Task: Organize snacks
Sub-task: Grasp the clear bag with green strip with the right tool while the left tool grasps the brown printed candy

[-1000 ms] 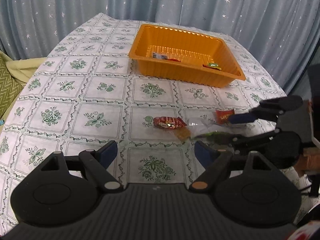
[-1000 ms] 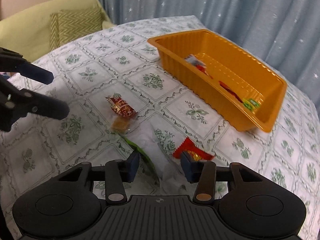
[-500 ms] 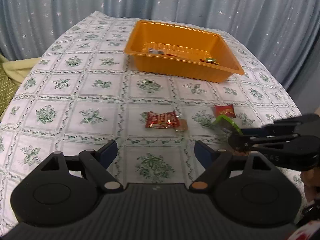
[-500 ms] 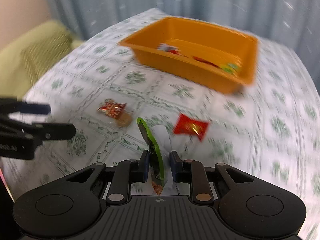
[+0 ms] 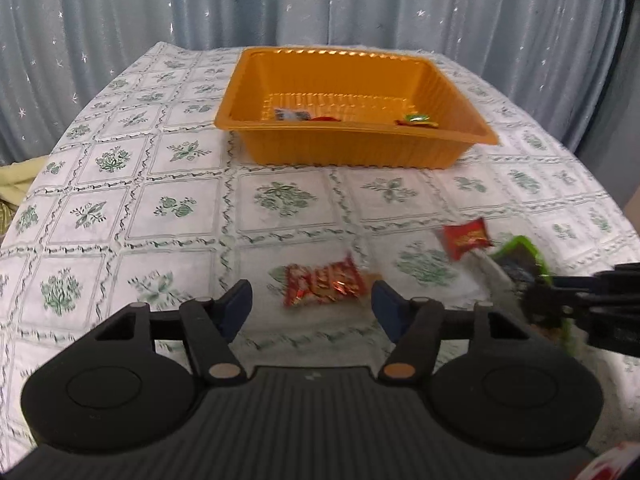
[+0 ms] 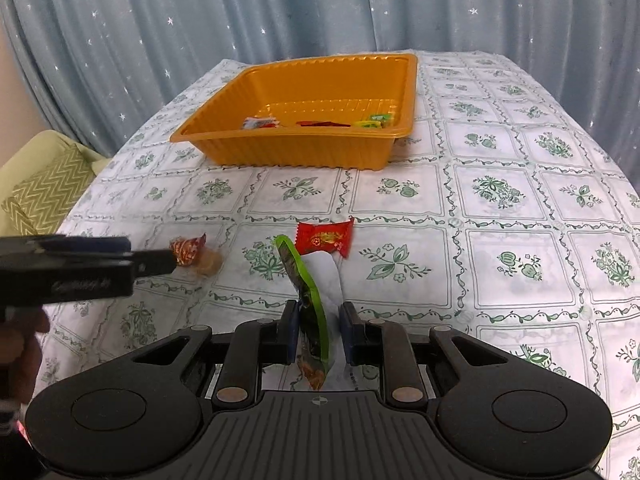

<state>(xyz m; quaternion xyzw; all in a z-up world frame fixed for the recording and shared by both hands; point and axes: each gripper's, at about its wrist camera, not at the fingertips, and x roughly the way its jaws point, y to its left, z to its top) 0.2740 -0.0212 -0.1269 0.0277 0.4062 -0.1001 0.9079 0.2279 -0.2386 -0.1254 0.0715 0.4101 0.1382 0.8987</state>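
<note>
My right gripper is shut on a green-and-white snack packet and holds it upright above the tablecloth; it also shows in the left wrist view. My left gripper is open, low over a red snack wrapper, its jaws either side of it. A red candy packet lies flat on the cloth ahead of the right gripper; it shows in the left view too. The orange tray stands at the far side and holds a few wrapped snacks.
A small tan snack lies beside the red wrapper. Blue starry curtains hang behind the table. A yellow-green cushioned seat stands off the table's left edge. The floral tablecloth spreads to the right.
My right gripper has lifted the green packet and turned to face the tray. My left gripper has moved forward and down over the red wrapper.
</note>
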